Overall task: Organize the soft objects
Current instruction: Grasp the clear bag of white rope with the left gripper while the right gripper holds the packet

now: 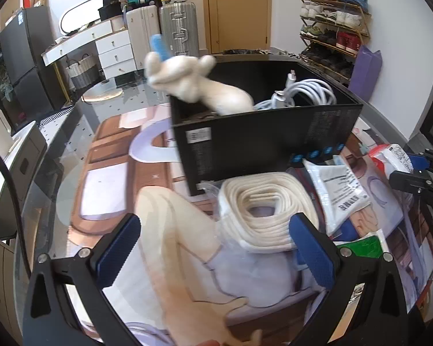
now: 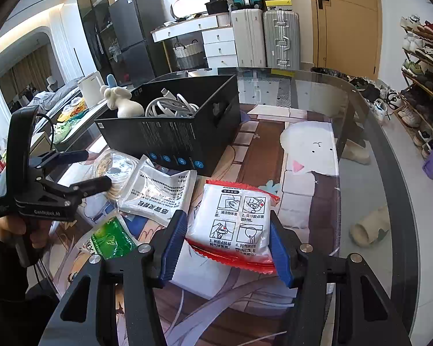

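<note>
Right wrist view: right gripper [image 2: 226, 242] is clamped on the red pouch [image 2: 236, 227], lying just before the box [image 2: 170, 135]. Left gripper [image 1: 213, 248] hangs spread beside the rope coil [image 1: 262, 210]. Next, I'd guess: lift the pouch into the box.

Blk box [image 2: 173, 135]; red-edged pouch [image 2: 236, 227]; prob. cream toy [image 1: 187, 77].

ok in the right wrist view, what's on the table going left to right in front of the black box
green packet → white sachet with black print → red-edged white pack, which sits between the right tongs
</note>
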Demonstrator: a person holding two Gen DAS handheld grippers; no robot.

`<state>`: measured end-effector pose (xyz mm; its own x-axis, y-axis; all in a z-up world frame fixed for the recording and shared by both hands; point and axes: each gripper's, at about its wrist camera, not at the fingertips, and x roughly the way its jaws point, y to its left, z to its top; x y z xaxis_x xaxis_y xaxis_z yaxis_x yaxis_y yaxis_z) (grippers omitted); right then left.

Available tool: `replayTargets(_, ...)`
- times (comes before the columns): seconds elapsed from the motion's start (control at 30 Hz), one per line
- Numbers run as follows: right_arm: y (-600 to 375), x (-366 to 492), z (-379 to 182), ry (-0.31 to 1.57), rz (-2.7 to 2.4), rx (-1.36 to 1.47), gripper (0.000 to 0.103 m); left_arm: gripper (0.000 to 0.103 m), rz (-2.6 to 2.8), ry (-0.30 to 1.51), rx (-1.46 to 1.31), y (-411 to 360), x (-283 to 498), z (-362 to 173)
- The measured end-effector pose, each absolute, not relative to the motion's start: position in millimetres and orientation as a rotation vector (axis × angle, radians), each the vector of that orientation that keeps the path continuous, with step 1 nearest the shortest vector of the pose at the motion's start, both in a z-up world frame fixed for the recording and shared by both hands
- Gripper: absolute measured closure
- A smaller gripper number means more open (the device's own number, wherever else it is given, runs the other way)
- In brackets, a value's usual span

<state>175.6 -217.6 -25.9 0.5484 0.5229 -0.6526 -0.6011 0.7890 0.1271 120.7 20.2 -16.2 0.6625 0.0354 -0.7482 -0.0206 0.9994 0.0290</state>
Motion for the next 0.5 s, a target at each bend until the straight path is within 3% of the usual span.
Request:
replayTargets(0.23, -216, 175, -27, 0.732, 0.671, -0.119, 0.047, 0.0, 0.061, 0.848, -0.008, 35, 118, -13)
replayTargets(0.5, -212, 174, -28, 0.733, 0.679, -0.124, 0.047, 0.0, -0.028, 0.883, 0.049, -5, 135, -15)
